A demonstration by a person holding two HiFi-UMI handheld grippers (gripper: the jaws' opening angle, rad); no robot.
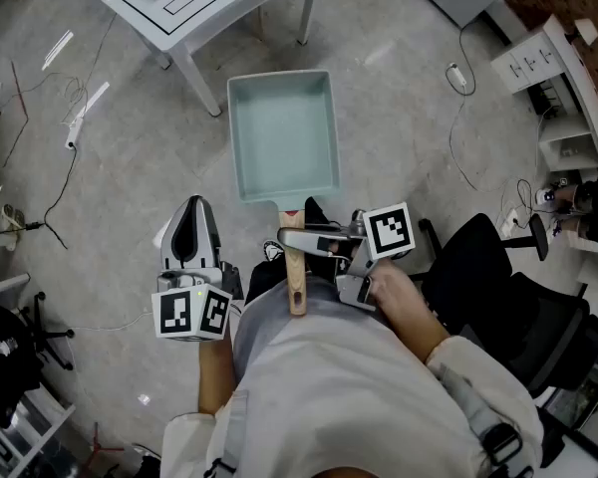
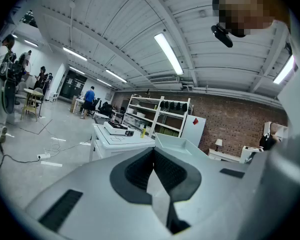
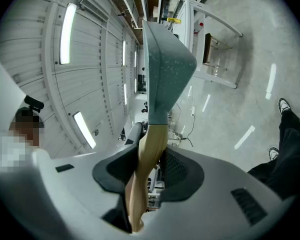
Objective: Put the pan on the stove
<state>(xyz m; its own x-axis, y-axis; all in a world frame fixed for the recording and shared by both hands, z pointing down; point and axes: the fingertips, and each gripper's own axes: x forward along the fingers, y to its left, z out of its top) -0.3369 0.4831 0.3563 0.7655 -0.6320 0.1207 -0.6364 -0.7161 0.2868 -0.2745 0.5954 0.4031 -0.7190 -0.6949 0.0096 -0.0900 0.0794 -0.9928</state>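
Carries pan aloft over floor, short of stove on tabletop, right tongs pinching wooden handle, left tongs pressed together, empty. Risks tilting or slipping: front-heavy, single grip.

Looked to be a large industrial lab or workshop hall, with a bare concrete floor strewn with loose cables, a white work table, a black office chair, open metal shelving against a red brick wall, and long strip lights under a ribbed white ceiling.
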